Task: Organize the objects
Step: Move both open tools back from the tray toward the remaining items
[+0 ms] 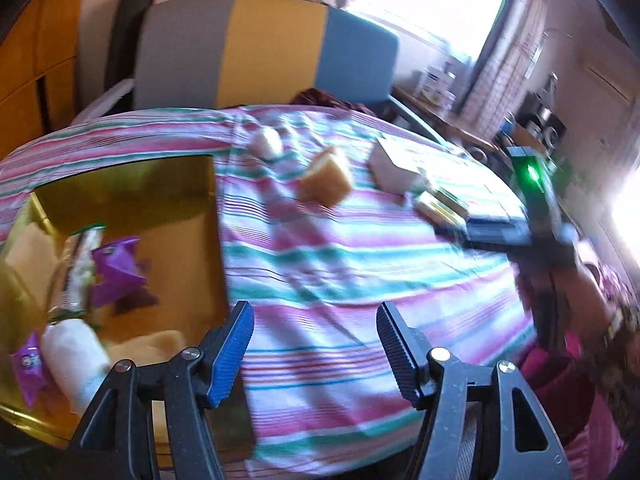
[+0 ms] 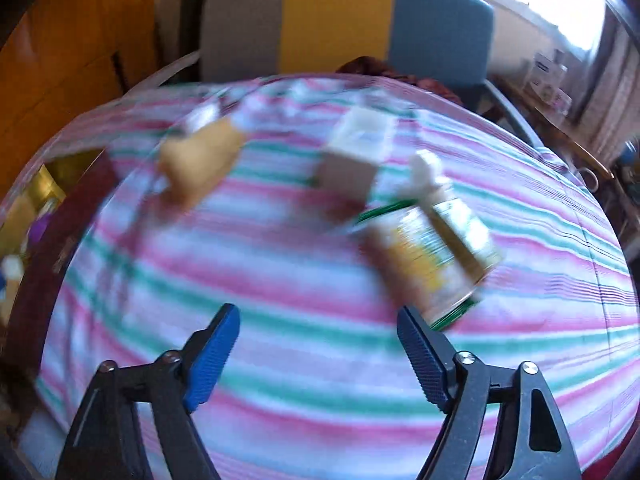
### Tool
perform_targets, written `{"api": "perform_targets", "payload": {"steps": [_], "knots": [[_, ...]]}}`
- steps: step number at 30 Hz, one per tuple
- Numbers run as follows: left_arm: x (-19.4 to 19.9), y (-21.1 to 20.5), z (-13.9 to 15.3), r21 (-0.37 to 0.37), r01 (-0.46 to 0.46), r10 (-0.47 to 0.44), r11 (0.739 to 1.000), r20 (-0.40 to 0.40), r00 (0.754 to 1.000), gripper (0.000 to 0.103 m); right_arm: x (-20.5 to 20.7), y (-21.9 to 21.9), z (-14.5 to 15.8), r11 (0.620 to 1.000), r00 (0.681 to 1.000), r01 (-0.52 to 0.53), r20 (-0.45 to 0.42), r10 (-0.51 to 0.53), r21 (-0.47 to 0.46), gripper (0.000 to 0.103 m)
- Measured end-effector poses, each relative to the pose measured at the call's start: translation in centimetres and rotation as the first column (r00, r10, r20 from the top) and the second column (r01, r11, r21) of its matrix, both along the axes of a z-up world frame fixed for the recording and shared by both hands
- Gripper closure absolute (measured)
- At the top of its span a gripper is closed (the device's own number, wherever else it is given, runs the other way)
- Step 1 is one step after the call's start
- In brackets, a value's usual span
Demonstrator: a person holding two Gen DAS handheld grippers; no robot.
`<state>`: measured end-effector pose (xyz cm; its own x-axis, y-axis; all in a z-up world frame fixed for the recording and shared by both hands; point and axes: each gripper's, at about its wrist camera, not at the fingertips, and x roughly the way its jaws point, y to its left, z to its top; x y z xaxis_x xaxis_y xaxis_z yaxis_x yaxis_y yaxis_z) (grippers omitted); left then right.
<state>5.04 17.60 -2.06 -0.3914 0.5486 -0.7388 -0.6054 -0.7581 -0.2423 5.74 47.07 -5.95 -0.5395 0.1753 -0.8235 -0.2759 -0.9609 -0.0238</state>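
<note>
In the left wrist view, the left claw (image 1: 316, 314) stands with its 2 blue ribbed pads apart and nothing between them, over the pink, green and white striped cloth (image 1: 360, 264) that covers the counter. To the left of the claw lies a shallow gold-coloured box (image 1: 120, 184), open at the top. Inside it are a crumpled purple foil packet (image 1: 116, 276), a clear wrapper with green print (image 1: 82, 268), a white cylindrical roll (image 1: 74, 360) and a second small purple packet (image 1: 30, 364) at the near corner. Beyond the claw, well apart from it, a tan sponge-like block (image 1: 326, 178) lies on the cloth, with a small pale rounded lump (image 1: 266, 142) further back and a white rectangular carton (image 1: 394, 166) to the right. At the right edge, the other handheld device with a green light (image 1: 534, 176) shows above a sleeve in pink fabric (image 1: 560, 380).

In the right wrist view, heavily blurred, the right claw (image 2: 318, 320) is also spread wide and empty above the striped cloth. A yellow and green labelled can (image 2: 440, 240) lies on its side just beyond the right pad; whether it touches the pad cannot be told. The tan block (image 2: 198, 170) and the white carton (image 2: 356, 156) sit further back. A chair back in grey, yellow and blue panels (image 2: 344, 20) stands behind the counter.
</note>
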Motion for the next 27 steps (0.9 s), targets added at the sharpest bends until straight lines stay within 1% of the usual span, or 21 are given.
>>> {"api": "perform_targets", "payload": {"steps": [3, 6, 8, 11, 14, 16, 18, 19, 21, 24, 27], "knots": [[0.9, 1.1, 0.0, -0.009, 0.041, -0.041, 0.999, -0.007, 0.999, 0.038, -0.6, 3.2, -0.2, 0.999, 0.999, 0.047, -0.018, -0.048, -0.020, 0.026], [1.3, 1.8, 0.0, -0.024, 0.065, -0.065, 0.998, -0.011, 0.998, 0.038, -1.0, 5.4, -1.0, 0.997, 0.997, 0.071, -0.020, -0.071, -0.025, 0.026], [1.3, 2.3, -0.1, -0.033, 0.078, -0.078, 0.996, -0.011, 0.997, 0.038, -1.1, 6.5, -1.6, 0.995, 0.996, 0.083, -0.031, -0.085, -0.053, 0.026], [1.3, 2.7, -0.4, -0.045, 0.085, -0.085, 0.995, -0.007, 0.996, 0.038, -1.5, 7.4, -2.9, 0.991, 0.996, 0.082, -0.012, -0.083, -0.103, 0.026], [1.1, 3.3, -0.8, -0.041, 0.091, -0.090, 0.995, 0.012, 0.996, 0.038, -2.0, 7.4, -3.5, 0.992, 0.998, 0.069, 0.003, -0.070, -0.103, 0.027], [0.8, 3.9, -1.1, -0.047, 0.092, -0.091, 0.995, 0.025, 0.996, 0.038, -2.1, 7.2, -3.6, 0.993, 0.998, 0.065, 0.005, -0.065, -0.103, 0.030], [0.4, 4.3, -1.2, -0.054, 0.089, -0.088, 0.995, 0.027, 0.996, 0.038, -2.4, 7.0, -4.1, 0.991, 0.997, 0.071, 0.019, -0.069, -0.109, 0.041], [0.3, 4.6, -1.2, -0.058, 0.087, -0.086, 0.994, 0.026, 0.996, 0.038, -2.5, 6.7, -4.2, 0.993, 0.997, 0.077, 0.025, -0.075, -0.090, 0.041], [-0.2, 5.3, -1.0, -0.065, 0.084, -0.083, 0.994, 0.019, 0.996, 0.038, -2.6, 6.2, -4.3, 0.995, 0.997, 0.071, 0.040, -0.068, -0.074, 0.049], [-1.3, 6.7, -0.9, -0.081, 0.081, -0.079, 0.993, 0.022, 0.997, 0.038, -2.3, 6.0, -4.0, 0.991, 0.995, 0.092, 0.058, -0.087, -0.096, 0.055], [-2.4, 8.1, -1.1, -0.102, 0.082, -0.080, 0.991, 0.018, 0.997, 0.038, -1.9, 5.5, -3.8, 0.990, 0.995, 0.085, 0.067, -0.078, -0.115, 0.056]]}}
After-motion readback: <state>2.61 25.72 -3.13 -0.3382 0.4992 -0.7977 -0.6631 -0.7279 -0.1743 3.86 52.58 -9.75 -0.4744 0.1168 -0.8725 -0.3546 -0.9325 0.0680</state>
